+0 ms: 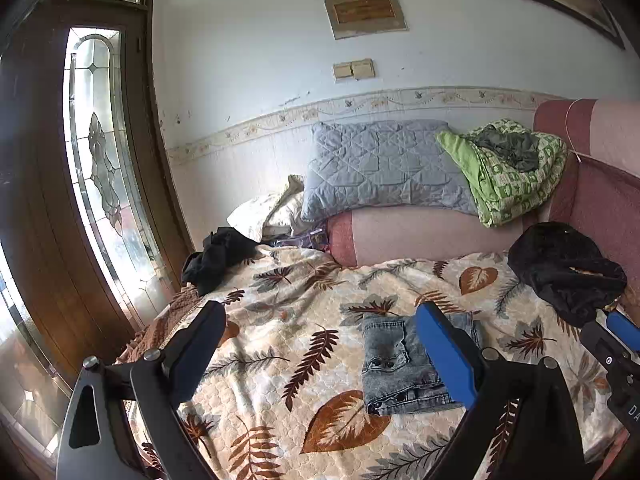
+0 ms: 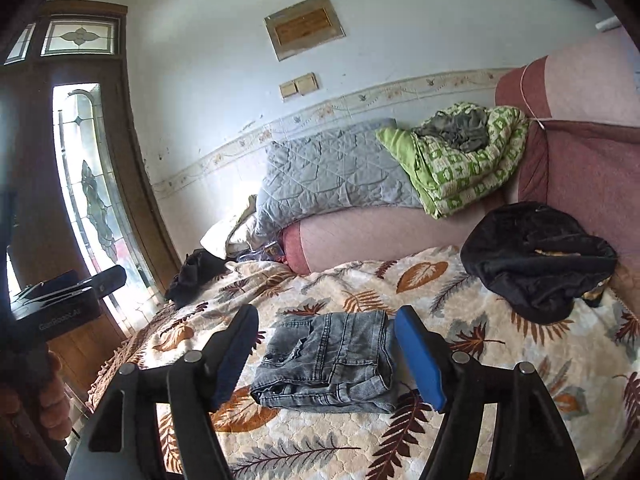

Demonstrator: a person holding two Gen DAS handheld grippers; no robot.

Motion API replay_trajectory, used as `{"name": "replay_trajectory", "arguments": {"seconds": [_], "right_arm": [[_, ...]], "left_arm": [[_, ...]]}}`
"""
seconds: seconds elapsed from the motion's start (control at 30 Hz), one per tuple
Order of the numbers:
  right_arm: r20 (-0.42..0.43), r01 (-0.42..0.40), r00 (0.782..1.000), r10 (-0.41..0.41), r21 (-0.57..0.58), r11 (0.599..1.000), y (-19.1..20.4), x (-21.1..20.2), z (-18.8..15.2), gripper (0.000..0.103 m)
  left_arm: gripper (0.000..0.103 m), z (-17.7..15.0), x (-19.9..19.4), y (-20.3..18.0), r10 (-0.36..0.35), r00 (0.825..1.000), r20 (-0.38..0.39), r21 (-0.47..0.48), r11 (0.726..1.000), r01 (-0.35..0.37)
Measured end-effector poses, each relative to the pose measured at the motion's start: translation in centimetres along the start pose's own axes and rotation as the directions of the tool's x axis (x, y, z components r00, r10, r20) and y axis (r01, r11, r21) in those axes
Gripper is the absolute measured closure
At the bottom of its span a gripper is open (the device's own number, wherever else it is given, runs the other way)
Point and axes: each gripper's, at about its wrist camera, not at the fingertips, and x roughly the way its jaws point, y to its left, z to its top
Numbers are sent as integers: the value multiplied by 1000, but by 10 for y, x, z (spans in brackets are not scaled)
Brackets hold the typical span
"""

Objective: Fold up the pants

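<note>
Left wrist view, left gripper (image 1: 320,344): raised above the bed and angled gently downward; its two fingers (image 1: 446,354) are spread wide with nothing between them.
Left wrist view, pants (image 1: 404,364): grey denim, folded into a compact rectangle, lying flat on the leaf-patterned bedspread (image 1: 288,344), partly behind the blue right-hand finger.
Left wrist view, right gripper (image 1: 618,344): only its edge shows at the far right, beside a black garment (image 1: 564,268).
Left wrist view, background: a grey quilted pillow (image 1: 380,168) and a green patterned blanket (image 1: 508,172) rest on a pink bolster (image 1: 416,236) against the wall.

Right wrist view, right gripper (image 2: 326,354): held above the bed, tilted slightly down; fingers (image 2: 420,356) apart and gripping nothing.
Right wrist view, pants (image 2: 328,360): the folded bundle lies on the bedspread, seen between the two fingers but untouched by them.
Right wrist view, left gripper (image 2: 72,292): at the left edge, with a hand (image 2: 48,392) below it.
Right wrist view, surroundings: a wooden door (image 2: 80,184) with leaded glass stands left.
</note>
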Motion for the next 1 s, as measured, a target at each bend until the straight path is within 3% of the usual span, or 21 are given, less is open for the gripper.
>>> {"name": "replay_trajectory", "arguments": {"seconds": [0.13, 0.33, 0.73, 1.0], "right_arm": [[44, 18, 999, -17, -31, 999, 14, -23, 7, 29], [104, 56, 993, -48, -80, 995, 30, -46, 11, 26], [151, 68, 988, -36, -208, 976, 71, -58, 5, 22], [140, 78, 989, -47, -226, 971, 75, -51, 0, 21]], "left_arm": [[5, 5, -27, 3, 5, 999, 35, -2, 1000, -5], [4, 6, -41, 8, -5, 1000, 19, -32, 999, 5], [4, 5, -39, 12, 19, 1000, 0, -29, 999, -19], [4, 3, -31, 14, 32, 999, -9, -30, 999, -33]]}}
